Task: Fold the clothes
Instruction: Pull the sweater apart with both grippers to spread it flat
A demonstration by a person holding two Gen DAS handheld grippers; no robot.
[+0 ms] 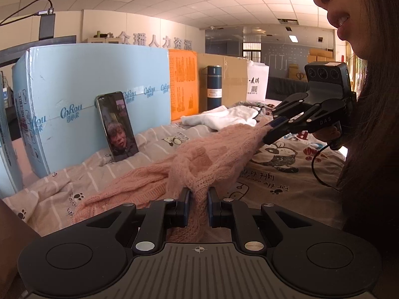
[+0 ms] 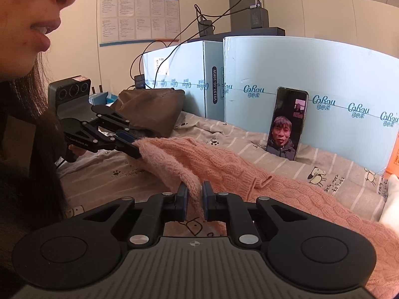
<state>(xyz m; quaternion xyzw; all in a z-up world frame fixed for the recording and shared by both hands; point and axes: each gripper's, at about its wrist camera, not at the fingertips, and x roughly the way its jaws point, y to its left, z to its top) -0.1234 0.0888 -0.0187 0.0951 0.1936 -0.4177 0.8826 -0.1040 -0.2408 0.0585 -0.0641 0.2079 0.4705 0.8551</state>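
Both grippers' fingers point(image 1: 185, 199) point(image 2: 182, 199) pinch the fuzzy pink cable-knit sweater point(image 1: 199, 159).

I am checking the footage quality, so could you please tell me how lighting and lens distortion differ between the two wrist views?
Left wrist view: bright warm window light at right washes out the ceiling, and the blue carton bows strongly. Right wrist view: dimmer, even indoor light, the carton's top edge curves, and the pink sweater stays sharp; both views have dark corners.
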